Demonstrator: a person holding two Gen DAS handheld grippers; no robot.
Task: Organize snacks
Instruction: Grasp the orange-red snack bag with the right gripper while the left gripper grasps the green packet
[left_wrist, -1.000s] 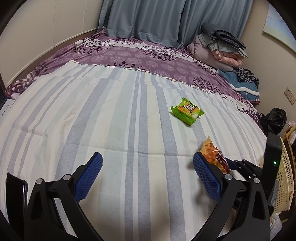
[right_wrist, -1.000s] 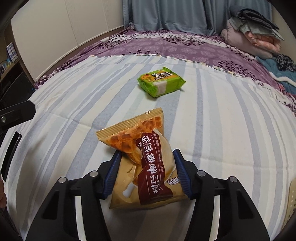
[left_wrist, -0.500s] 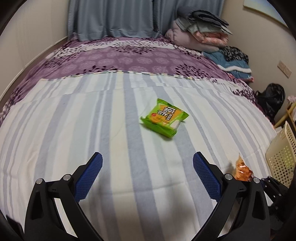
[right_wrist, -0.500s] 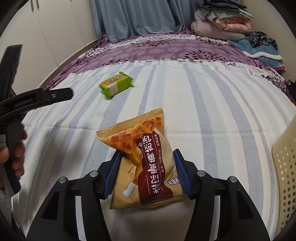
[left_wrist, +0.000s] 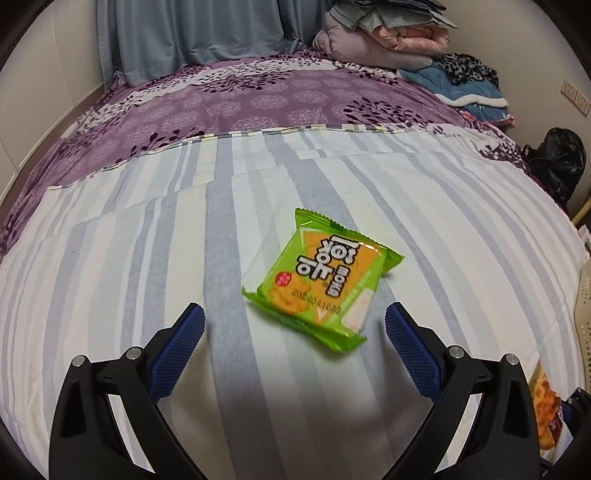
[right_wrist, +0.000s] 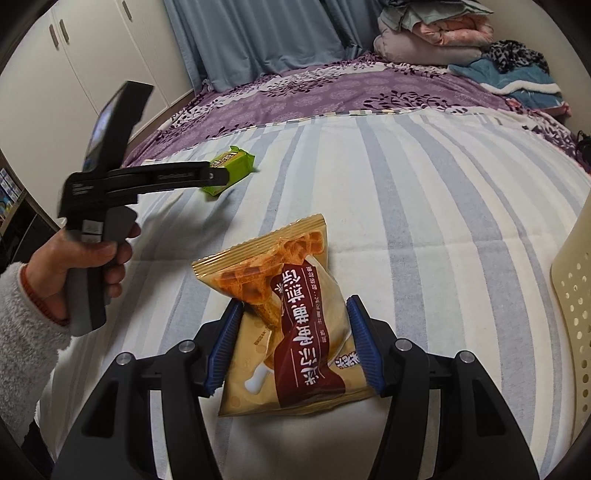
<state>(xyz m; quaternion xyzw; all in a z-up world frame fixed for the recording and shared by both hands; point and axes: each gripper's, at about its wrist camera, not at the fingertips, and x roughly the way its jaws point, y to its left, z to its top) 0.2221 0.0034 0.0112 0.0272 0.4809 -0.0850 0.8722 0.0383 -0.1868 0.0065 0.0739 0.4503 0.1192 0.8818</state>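
Two snack packs show on the striped sheet (left_wrist: 461, 229) that fills both views, with a cream basket (right_wrist: 574, 295) at the right edge. Center-bottom of the right wrist view, the right gripper (right_wrist: 293, 345) has its fingers clamped on the brown pack (right_wrist: 295, 332). Lower center of the left wrist view, the left gripper (left_wrist: 293, 345) hangs with fingers wide apart, the smaller green pack (left_wrist: 321, 280) flat on the sheet just beyond its tips.

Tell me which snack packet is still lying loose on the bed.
The green packet, flat on the striped sheet; the tan waffle packet is clamped in the right gripper.
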